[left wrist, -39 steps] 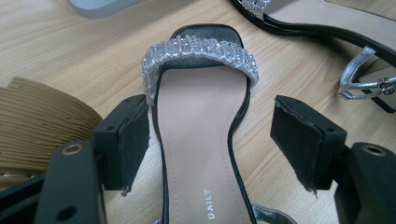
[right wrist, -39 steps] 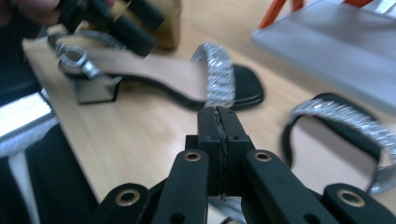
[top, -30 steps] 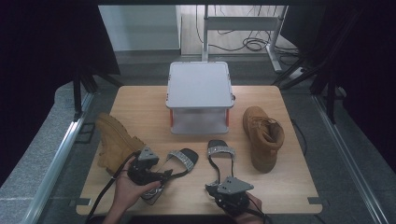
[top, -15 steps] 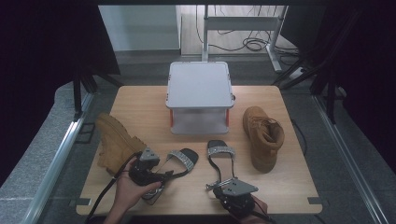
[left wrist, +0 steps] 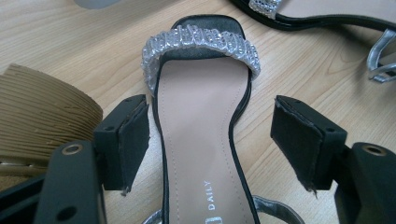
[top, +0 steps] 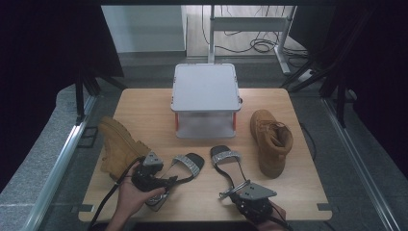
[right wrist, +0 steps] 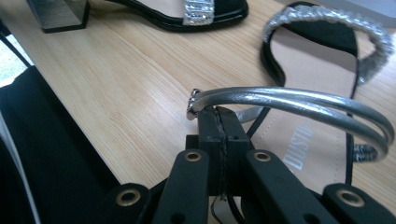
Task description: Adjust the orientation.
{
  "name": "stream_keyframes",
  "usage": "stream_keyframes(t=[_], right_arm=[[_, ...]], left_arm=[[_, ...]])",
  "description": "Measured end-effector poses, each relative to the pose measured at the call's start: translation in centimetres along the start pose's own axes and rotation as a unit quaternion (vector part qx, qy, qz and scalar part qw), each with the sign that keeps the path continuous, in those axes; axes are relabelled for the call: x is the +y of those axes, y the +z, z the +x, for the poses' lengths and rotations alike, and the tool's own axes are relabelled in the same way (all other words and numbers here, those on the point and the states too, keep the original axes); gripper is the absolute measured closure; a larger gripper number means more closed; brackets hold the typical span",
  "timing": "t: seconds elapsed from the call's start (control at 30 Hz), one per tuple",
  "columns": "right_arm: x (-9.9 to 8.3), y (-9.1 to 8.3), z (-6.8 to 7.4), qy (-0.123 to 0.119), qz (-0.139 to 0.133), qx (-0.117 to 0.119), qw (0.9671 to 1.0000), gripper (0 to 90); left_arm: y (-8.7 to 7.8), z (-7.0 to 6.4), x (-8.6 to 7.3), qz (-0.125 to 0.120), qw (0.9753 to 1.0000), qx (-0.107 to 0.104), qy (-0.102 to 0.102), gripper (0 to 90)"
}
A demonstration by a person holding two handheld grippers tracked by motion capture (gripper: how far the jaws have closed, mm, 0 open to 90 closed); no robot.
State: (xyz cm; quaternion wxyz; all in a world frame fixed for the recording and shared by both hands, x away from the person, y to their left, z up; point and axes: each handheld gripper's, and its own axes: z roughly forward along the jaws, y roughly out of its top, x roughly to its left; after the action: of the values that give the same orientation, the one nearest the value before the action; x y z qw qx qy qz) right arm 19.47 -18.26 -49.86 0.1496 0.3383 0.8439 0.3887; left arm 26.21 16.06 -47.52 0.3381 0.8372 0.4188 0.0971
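Observation:
Two black sandals with glittery toe straps lie side by side at the table's front. My left gripper [top: 172,179] is open, its jaws on either side of the left sandal [top: 188,163]; the left gripper view shows that sandal's insole [left wrist: 201,102] between the pads [left wrist: 135,140], apart from both. My right gripper [top: 239,190] is shut on the silver ankle strap [right wrist: 289,100] of the right sandal [top: 225,158], and the strap arches up over the heel. A tan boot [top: 118,147] lies left of the sandals, and its mate [top: 272,139] lies to their right.
A grey lidded box [top: 206,94] stands at the back middle of the wooden table [top: 298,192]. The left boot's ribbed sole [left wrist: 42,112] is close beside my left jaw. A hand holds each gripper at the front edge. Black curtains and metal rails flank the table.
My right gripper has shifted slightly right and toward the front edge with the ankle strap in it. The left gripper has stayed over its sandal.

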Motion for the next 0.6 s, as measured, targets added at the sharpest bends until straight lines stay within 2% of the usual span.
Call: stream_keyframes(t=[0.3,0.6], right_arm=[[-0.9,-1.2,-1.7,0.018,0.003,-0.022,0.9996,89.9],[-1.3,-1.7,-2.7,0.030,0.006,-0.034,0.9990,89.9]], left_arm=[[0.2,0.0,0.0,0.004,1.0000,0.001,0.002,28.2],[0.2,0.0,0.0,0.005,1.0000,0.001,0.002,28.3]])
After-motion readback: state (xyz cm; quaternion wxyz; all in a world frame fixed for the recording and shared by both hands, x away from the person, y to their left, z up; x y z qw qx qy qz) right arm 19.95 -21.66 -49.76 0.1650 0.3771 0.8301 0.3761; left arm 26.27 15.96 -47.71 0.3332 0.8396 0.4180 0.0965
